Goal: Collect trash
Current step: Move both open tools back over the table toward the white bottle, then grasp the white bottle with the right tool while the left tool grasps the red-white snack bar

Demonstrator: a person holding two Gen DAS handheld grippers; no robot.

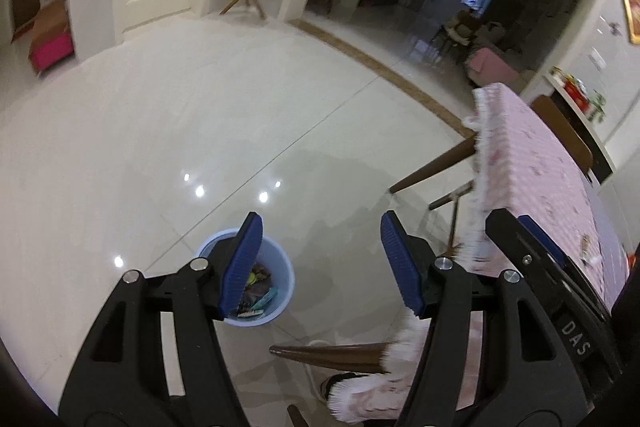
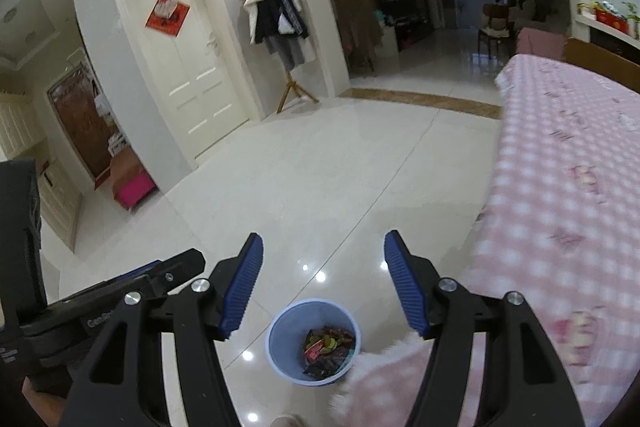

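Note:
A light blue trash bin [image 1: 280, 291] stands on the tiled floor, holding several crumpled wrappers [image 1: 258, 287]. It also shows in the right wrist view [image 2: 288, 343], with wrappers [image 2: 328, 347] inside. My left gripper [image 1: 322, 259] is open and empty, high above the floor with the bin under its left finger. My right gripper [image 2: 324, 279] is open and empty, above the bin. The right gripper also shows at the right edge of the left wrist view [image 1: 552, 267]. Small scraps [image 1: 587, 247] lie on the table.
A table with a pink checked cloth [image 2: 568, 163] and white fringe [image 1: 476, 211] stands to the right; its wooden legs [image 1: 432, 167] reach the floor. A coat stand [image 2: 276, 23], a white door [image 2: 180, 55] and a pink box [image 2: 134, 189] stand further off.

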